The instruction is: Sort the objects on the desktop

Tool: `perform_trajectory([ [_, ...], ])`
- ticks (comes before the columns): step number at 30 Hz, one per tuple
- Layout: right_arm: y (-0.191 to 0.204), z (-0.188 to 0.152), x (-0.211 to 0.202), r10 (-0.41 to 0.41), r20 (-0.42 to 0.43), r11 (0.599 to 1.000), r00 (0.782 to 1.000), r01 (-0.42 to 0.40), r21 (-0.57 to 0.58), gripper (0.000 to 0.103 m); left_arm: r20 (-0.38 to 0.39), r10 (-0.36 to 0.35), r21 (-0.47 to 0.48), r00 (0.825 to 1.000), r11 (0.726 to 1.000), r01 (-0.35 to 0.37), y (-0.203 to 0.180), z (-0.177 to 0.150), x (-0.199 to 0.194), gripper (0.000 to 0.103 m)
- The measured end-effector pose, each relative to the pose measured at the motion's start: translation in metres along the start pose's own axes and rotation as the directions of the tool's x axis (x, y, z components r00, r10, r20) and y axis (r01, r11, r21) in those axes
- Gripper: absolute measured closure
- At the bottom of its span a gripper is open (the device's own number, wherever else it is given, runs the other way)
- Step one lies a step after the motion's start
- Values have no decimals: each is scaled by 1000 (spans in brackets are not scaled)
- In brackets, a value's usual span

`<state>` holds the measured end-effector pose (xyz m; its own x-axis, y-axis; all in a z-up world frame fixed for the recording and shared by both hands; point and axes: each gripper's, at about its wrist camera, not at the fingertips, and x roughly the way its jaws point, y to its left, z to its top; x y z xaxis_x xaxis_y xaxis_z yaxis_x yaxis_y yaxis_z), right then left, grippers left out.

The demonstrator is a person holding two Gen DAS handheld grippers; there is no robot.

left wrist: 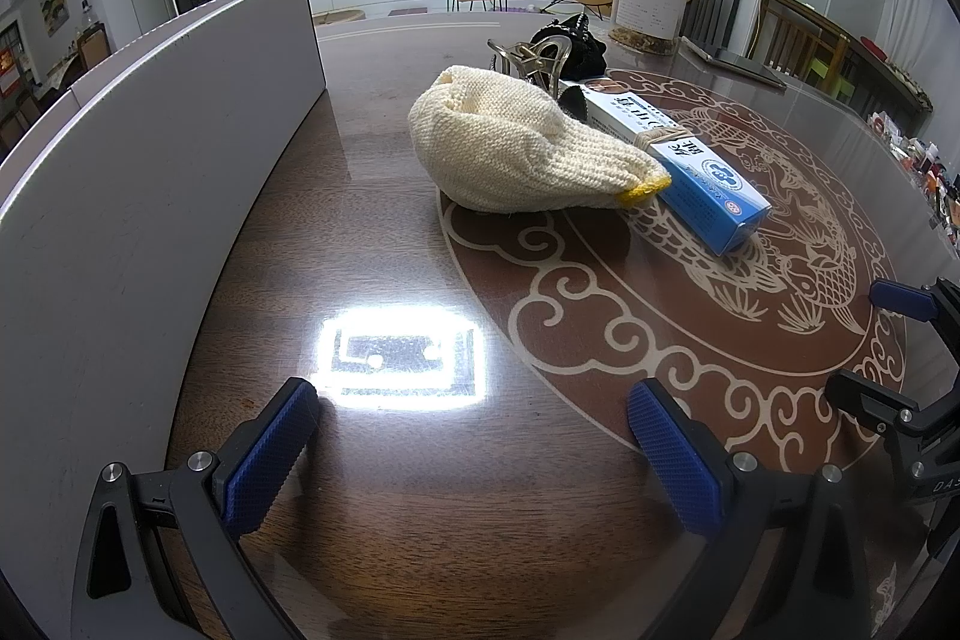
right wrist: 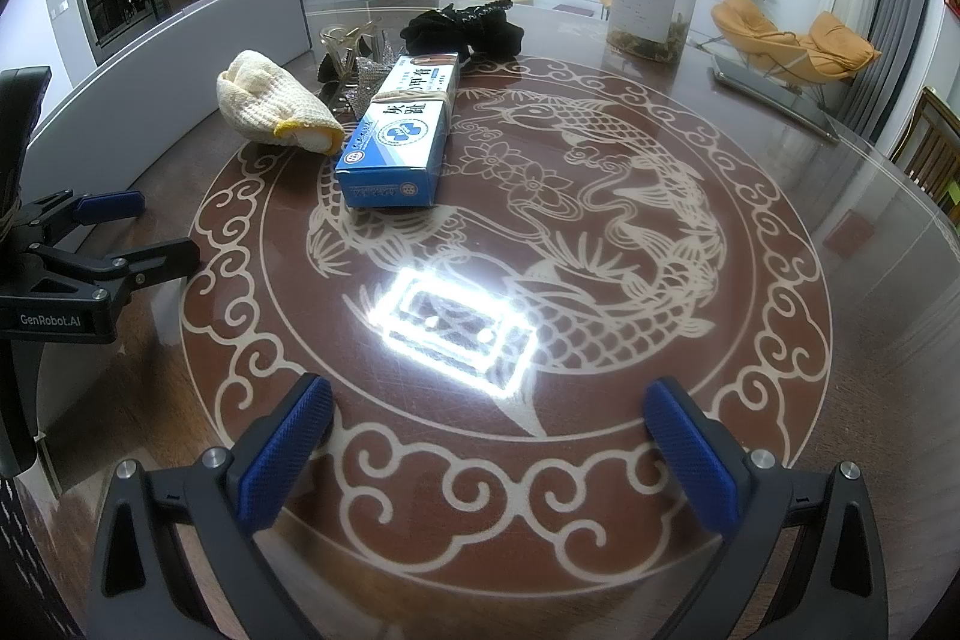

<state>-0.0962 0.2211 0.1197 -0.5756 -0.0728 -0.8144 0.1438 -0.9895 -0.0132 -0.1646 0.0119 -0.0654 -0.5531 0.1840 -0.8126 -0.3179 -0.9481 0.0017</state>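
Both tools match: the left gripper (left wrist: 474, 451) and the right gripper (right wrist: 489, 451) have matte black angular frames with triangular cut-outs, silver round screws near each finger root, and blue knurled pads (right wrist: 285, 454). White lettering (GenRobot.AI) marks the left one's black body.

I see a cream knit glove (left wrist: 516, 148), yellow-cuffed, beside a blue-and-white box (left wrist: 690, 160) on my brown, fish-patterned table (right wrist: 600, 196).

Your left wrist view: low over table (left wrist: 372, 520), facing knit glove (left wrist: 522, 148), near. Your right wrist view: farther right, low, same heading. Shared: glove, blue box (right wrist: 402, 130), left hand-held gripper (right wrist: 141, 232).
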Motion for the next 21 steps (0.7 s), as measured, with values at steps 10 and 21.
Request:
perform_trajectory([
  [10, 0, 0, 0, 0, 0, 1000, 1000, 0, 0, 0, 0, 0, 0, 1000, 1000, 0, 0, 0, 1, 0],
  [21, 21, 80, 55, 101, -81, 984, 992, -112, -138, 0, 0, -1, 0, 1000, 1000, 1, 0, 0, -1, 0],
])
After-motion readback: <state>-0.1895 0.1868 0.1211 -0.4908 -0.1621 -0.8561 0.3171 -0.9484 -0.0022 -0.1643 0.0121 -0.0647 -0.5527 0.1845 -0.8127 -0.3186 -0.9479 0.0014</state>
